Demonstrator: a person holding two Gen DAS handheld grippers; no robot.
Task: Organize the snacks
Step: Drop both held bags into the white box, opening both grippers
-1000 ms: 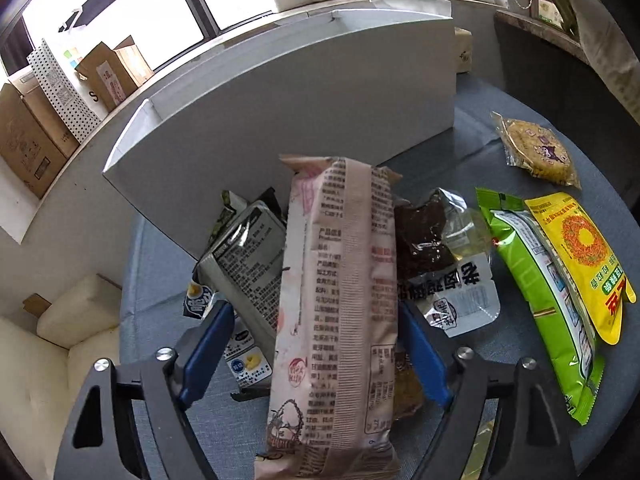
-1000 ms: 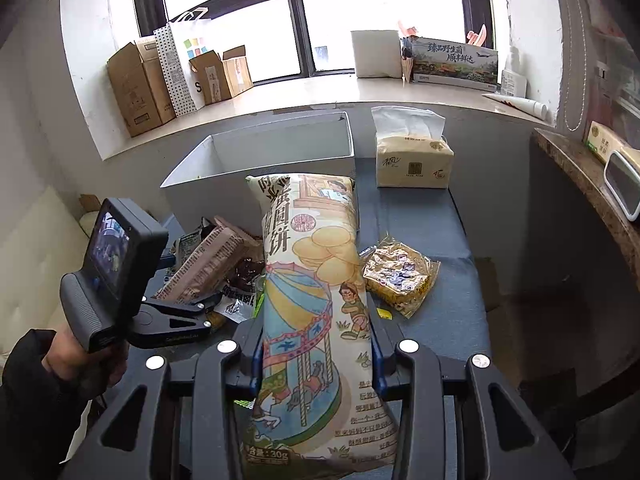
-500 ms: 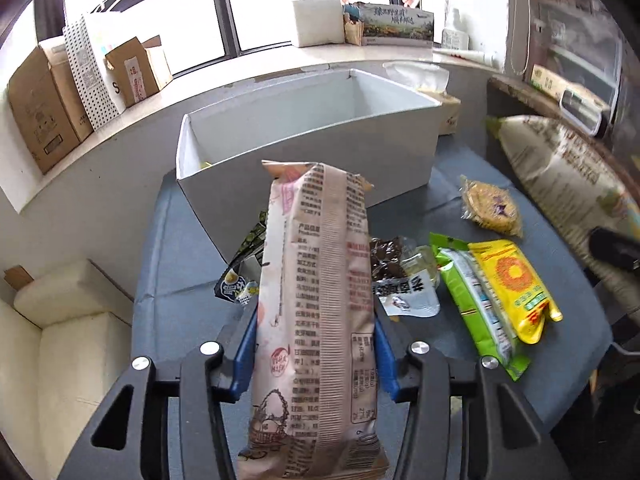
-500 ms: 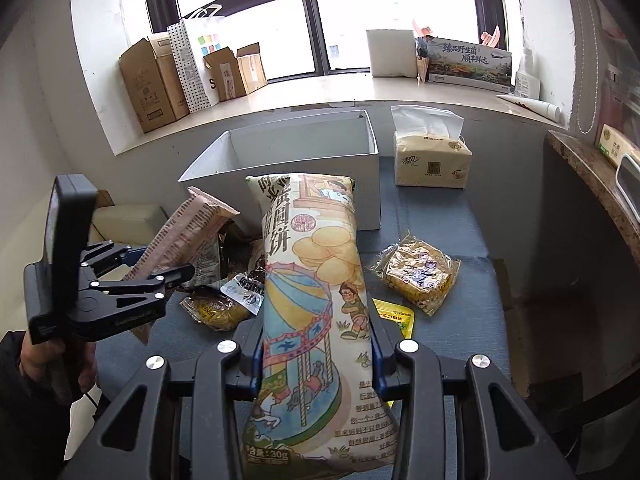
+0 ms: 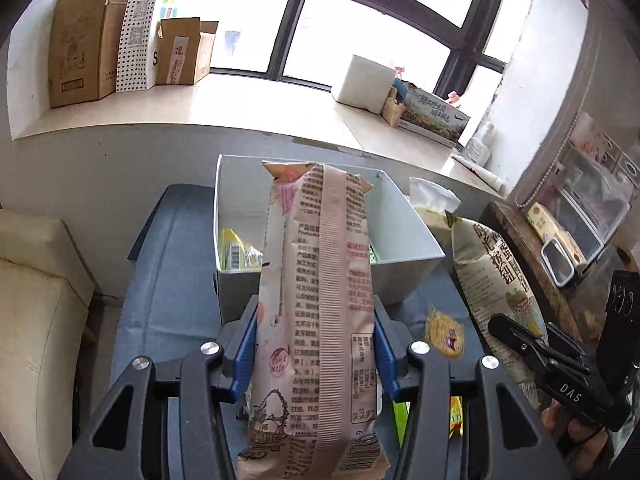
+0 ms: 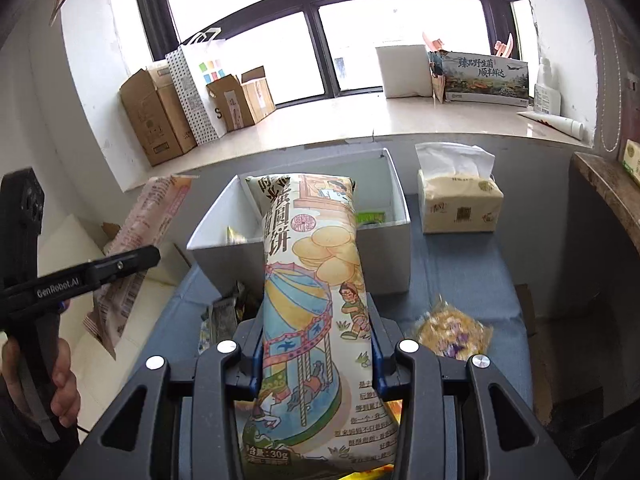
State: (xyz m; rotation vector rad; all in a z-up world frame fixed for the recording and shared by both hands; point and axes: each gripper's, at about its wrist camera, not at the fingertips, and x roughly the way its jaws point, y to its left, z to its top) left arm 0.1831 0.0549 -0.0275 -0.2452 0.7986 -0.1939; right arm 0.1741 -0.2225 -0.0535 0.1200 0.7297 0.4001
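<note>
My left gripper (image 5: pixel 316 340) is shut on a long pink snack pack (image 5: pixel 320 300) and holds it up, its top end over the near wall of the white bin (image 5: pixel 404 276). My right gripper (image 6: pixel 316 344) is shut on a tall biscuit bag with a carousel picture (image 6: pixel 312 280), lifted in front of the same white bin (image 6: pixel 384 256). The bin holds a yellow pack (image 5: pixel 238 254) and a green one (image 6: pixel 370 217). The left gripper and its pink pack (image 6: pixel 136 248) show at the left of the right wrist view; the biscuit bag (image 5: pixel 496 276) shows at the right of the left wrist view.
A round biscuit pack (image 6: pixel 452 330) lies on the blue table right of the bin. Several loose packs (image 6: pixel 224 316) lie left of my right gripper. A tissue pack (image 6: pixel 460 206) stands at the bin's right. A cream sofa (image 5: pixel 36 300) is on the left. Cardboard boxes (image 6: pixel 160 120) line the windowsill.
Both grippers have risen and moved toward the bin with their packs. The left one closed on the pink pack and lifted it off the pile.
</note>
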